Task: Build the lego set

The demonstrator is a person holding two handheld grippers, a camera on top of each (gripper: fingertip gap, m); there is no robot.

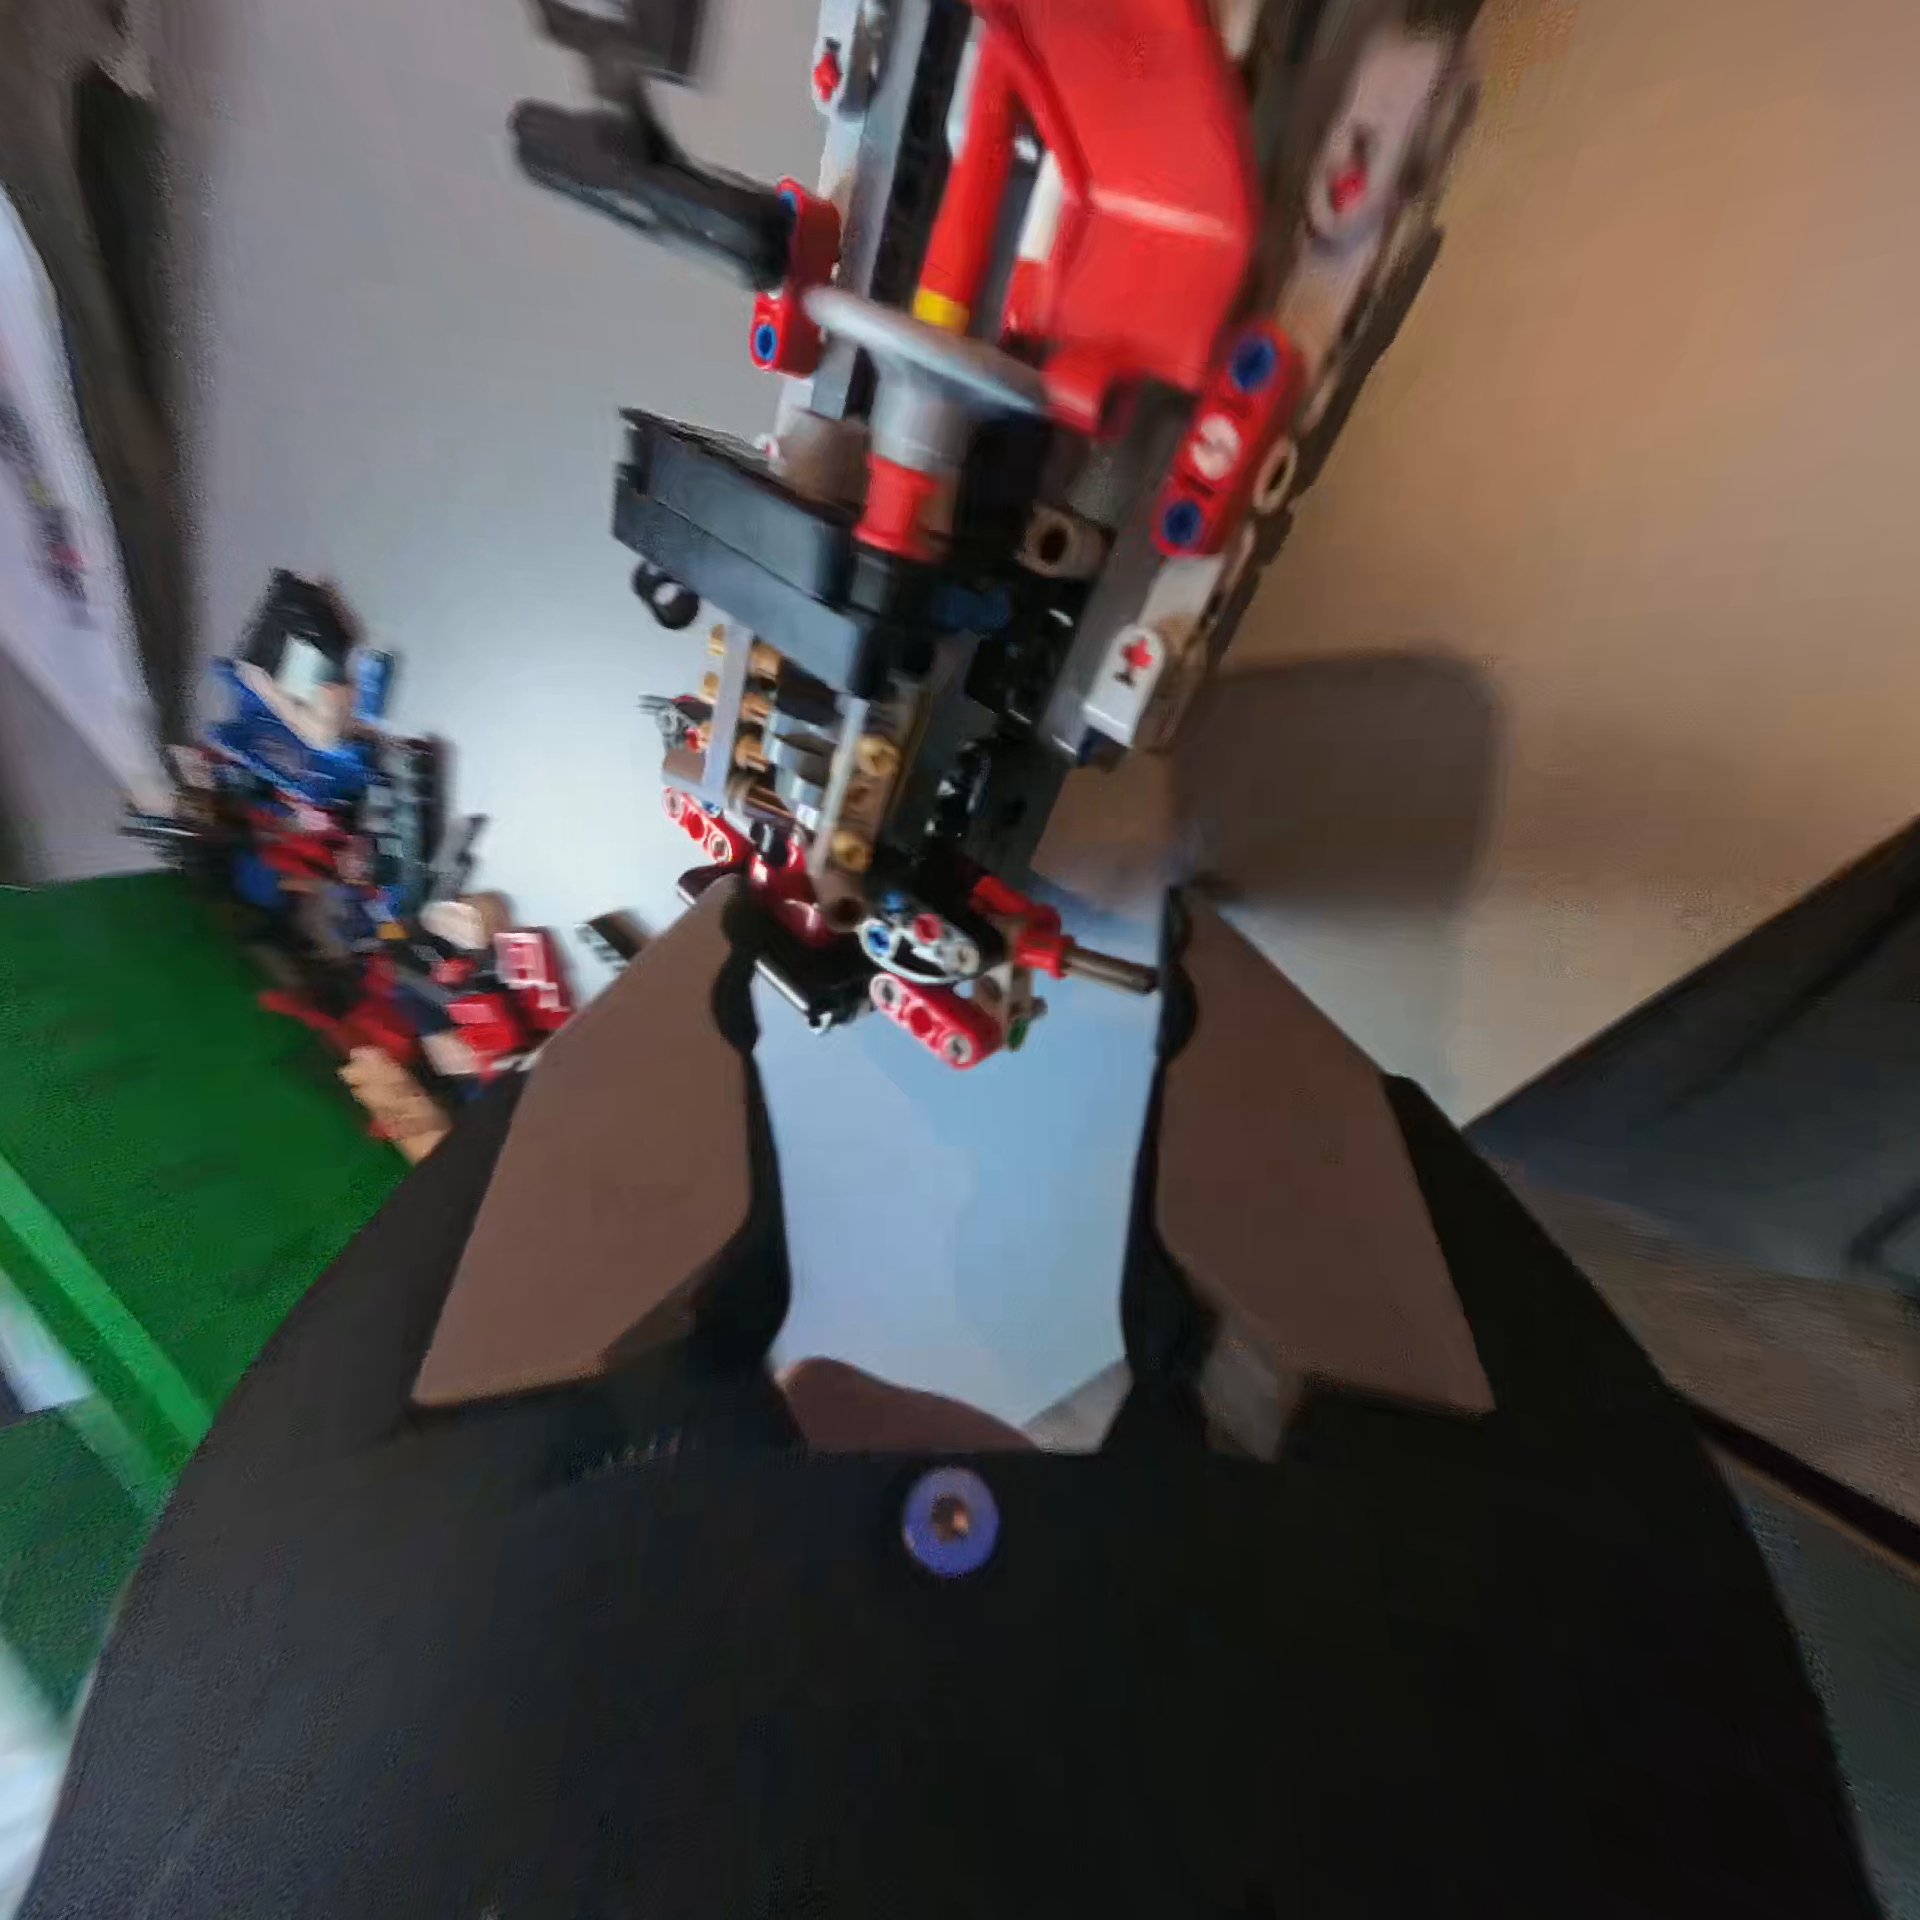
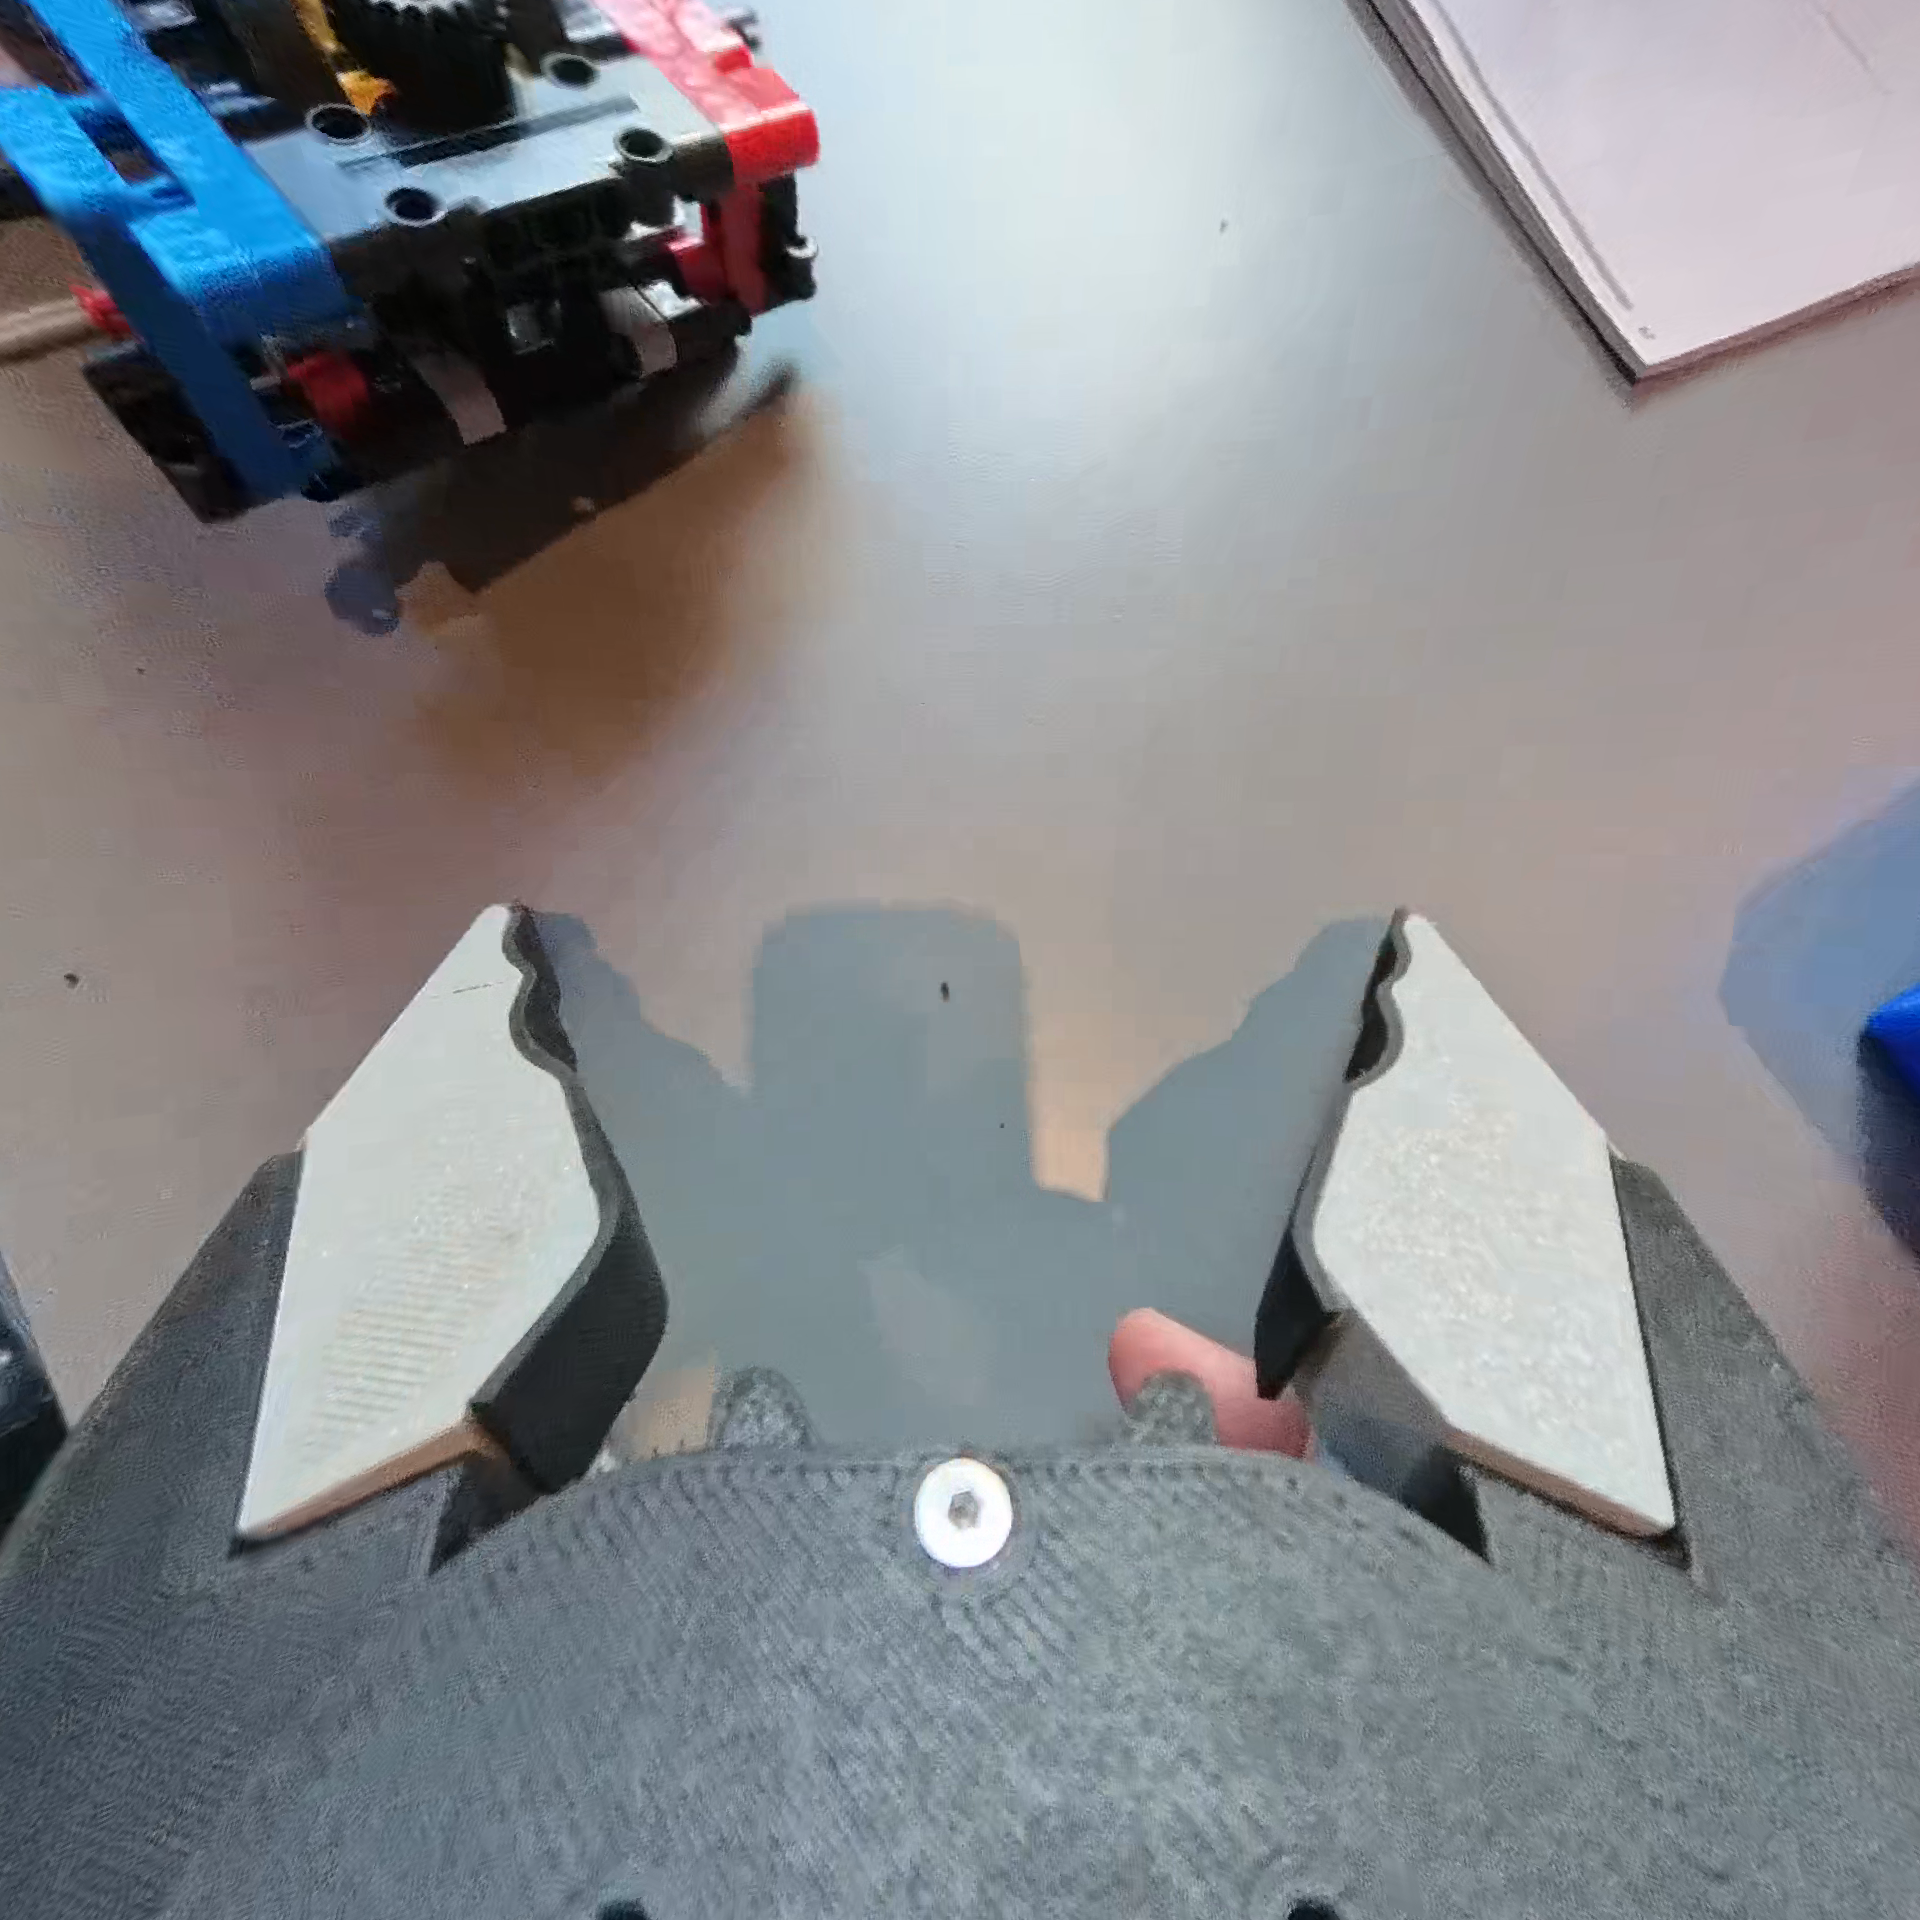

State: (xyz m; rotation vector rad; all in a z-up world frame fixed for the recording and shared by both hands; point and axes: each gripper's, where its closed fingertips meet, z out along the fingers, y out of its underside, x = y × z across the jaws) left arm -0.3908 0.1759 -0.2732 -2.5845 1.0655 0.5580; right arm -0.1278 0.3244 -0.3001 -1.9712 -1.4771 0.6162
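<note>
Left wrist view
Left gripper [image 1: 956, 935]: two flat brown finger plates with wavy black inner edges on a black body; the jaws stand apart. Whether the left fingertip touches the model is lost in blur, so I cannot tell if it grasps anything.
Red model [image 1: 966, 499]: a long lego assembly of red panels, grey beams, black blocks and tan pins, glossy plastic, blurred by motion. Its near end, with red holed beams and a grey axle, sits just beyond and between the fingertips.
Table [image 1: 416, 436]: smooth pale surface under the red model.
Loose parts pile [image 1: 343, 852]: a blurred heap of blue, red, black and tan pieces, left of the red model, well apart from it.
Green surface [image 1: 125, 1039]: flat, bright green, left of the pile; I cannot tell what it is.

Right wrist view
Right gripper [image 2: 956, 966]: pale grey, finely grained finger plates with black wavy pads, set on a ridged black printed body with a silver screw; released, jaws wide, nothing between them.
Fingertip [image 2: 1195, 1371]: a person's, showing behind the right finger.
Blue model [image 2: 416, 249]: a blocky lego build with blue beams, black holed frames and red pieces, on the table, ahead-left of the gripper and well apart.
Paper booklet [image 2: 1714, 156]: white, flat, ahead-right of the gripper.
Blue piece [image 2: 1896, 1049]: at the frame edge, right of the gripper.
</note>
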